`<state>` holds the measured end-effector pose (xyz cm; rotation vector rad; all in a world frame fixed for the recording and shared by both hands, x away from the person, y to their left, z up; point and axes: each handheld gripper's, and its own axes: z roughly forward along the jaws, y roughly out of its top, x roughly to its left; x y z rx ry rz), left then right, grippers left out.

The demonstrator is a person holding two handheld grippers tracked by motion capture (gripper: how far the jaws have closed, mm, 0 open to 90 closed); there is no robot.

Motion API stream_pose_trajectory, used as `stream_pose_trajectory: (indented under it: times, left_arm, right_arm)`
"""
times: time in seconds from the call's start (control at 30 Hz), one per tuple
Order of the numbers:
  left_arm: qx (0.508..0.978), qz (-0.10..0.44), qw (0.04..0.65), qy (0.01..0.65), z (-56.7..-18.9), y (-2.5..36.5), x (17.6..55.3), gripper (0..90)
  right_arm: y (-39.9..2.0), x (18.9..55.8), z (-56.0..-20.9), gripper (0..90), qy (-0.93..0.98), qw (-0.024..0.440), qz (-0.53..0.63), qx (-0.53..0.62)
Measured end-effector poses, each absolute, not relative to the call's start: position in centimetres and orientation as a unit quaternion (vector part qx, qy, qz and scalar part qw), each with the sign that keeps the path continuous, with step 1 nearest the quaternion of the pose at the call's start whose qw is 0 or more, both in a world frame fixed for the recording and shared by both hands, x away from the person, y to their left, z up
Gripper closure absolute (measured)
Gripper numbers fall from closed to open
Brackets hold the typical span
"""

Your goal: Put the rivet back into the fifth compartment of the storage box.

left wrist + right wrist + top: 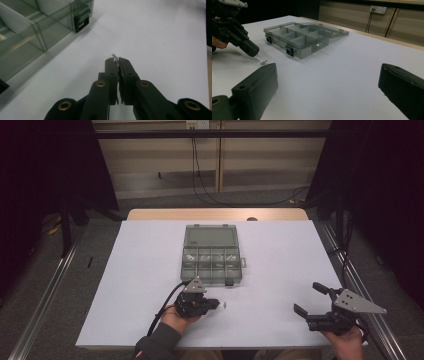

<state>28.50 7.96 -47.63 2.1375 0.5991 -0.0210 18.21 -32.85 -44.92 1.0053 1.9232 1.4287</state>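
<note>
A thin, silvery metal pin (115, 56) was seen clamped at the tips of the left gripper (116, 60), a grip made plain in the left gripper view, just off the white table (280, 270). From the right gripper view, a short grey metal piece (263, 62) lay beside it, near the smoky translucent compartment box (212, 252). The right gripper (310, 300) was held released, jaws wide apart.

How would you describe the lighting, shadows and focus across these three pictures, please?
High view: the white table is evenly lit and the surroundings are dark. Left gripper view: the black left tongs are sharp, while the translucent grey plastic compartment box looks soft and casts a faint shadow. Right gripper view: the near black right tongs are blurred, with a small glare spot on the box.
</note>
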Motion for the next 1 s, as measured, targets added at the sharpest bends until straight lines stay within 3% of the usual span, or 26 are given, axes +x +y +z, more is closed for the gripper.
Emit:
stream_pose_trajectory:
  times: [1.0]
  left_arm:
    - [0.829, 0.027, 0.493, 0.263, -45.6, 9.7, 30.2, 86.5]
  right_arm:
    - [-32.8, 18.3, -45.0, 2.1, 0.713, 0.265, 0.530, 0.375]
